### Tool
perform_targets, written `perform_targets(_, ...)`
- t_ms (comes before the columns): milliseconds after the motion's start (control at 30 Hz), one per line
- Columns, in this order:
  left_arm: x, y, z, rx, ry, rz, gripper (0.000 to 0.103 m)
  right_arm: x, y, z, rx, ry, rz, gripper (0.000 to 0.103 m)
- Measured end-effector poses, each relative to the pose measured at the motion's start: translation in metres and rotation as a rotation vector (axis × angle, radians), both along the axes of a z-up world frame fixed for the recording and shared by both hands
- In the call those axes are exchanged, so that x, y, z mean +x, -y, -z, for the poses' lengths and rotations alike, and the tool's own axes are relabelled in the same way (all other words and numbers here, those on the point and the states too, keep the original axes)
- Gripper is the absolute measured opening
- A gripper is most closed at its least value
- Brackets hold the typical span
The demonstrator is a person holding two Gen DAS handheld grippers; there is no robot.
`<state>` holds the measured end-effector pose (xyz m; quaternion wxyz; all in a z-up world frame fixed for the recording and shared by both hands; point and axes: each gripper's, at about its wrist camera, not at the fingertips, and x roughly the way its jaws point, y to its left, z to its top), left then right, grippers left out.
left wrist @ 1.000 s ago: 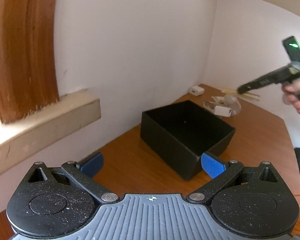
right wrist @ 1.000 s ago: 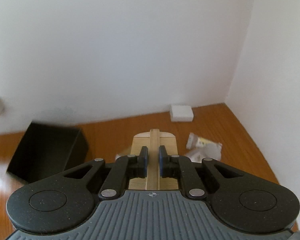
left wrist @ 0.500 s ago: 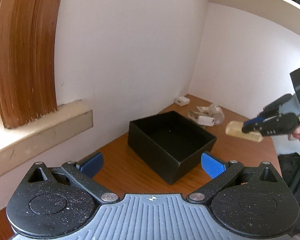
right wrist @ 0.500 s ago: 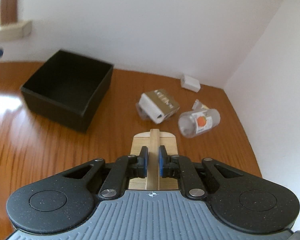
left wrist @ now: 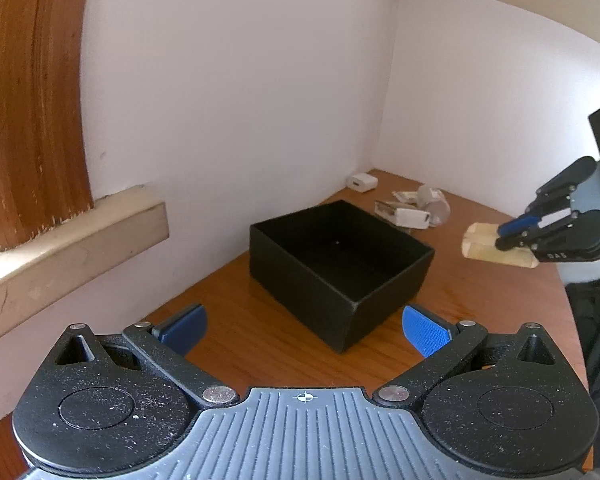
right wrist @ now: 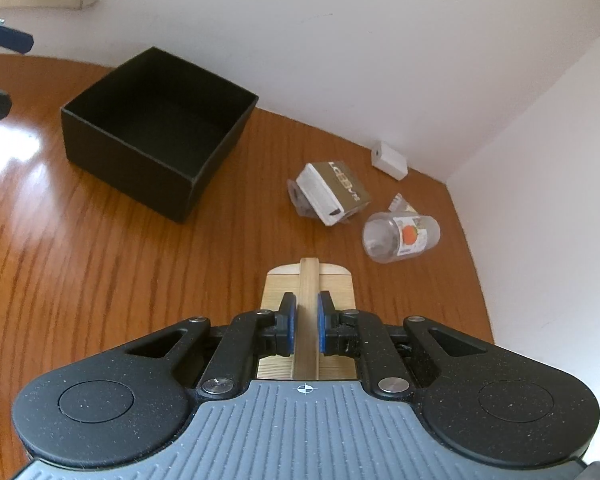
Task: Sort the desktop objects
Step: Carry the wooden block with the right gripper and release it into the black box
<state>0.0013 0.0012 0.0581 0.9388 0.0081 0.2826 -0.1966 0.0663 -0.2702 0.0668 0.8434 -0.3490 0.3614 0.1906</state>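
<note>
My right gripper point(right wrist: 305, 320) is shut on the raised central rib of a pale wooden comb-like piece point(right wrist: 309, 276) and holds it above the wooden desk. It also shows in the left wrist view point(left wrist: 516, 229), with the wooden piece point(left wrist: 480, 242) to the right of the box. An open black box point(right wrist: 160, 128) stands on the desk ahead and to the left; it also shows in the left wrist view point(left wrist: 340, 260). My left gripper point(left wrist: 302, 326) is open and empty, near the box's front corner.
A small brown and white carton point(right wrist: 332, 192), a clear plastic jar point(right wrist: 400, 236) on its side and a white charger block point(right wrist: 390, 160) lie near the desk's back corner. White walls close the back and right. A wooden ledge point(left wrist: 72, 248) juts out at left.
My right gripper has carried the wooden piece lower and nearer the desk, with the view tilting down. My left gripper has shifted slightly and stayed open.
</note>
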Motion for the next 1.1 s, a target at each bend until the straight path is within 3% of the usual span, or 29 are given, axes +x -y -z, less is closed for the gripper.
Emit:
perform_targets(600,0.002,-0.007,0.010,0.011,-0.025,-0.026,0.103,0.001,-0.026,-0.016,-0.047,0.050,-0.077,0.012)
perform_targets(833,0.005,-0.008,0.014,0.015,-0.036,-0.031,0.103,0.001,-0.050,-0.036,0.101,0.103,-0.120,0.012)
perform_targets(1100,0.006,-0.010,0.017,0.016,-0.045,-0.038,0.103,0.010,-0.083,-0.033,0.264,0.120,-0.147,0.012)
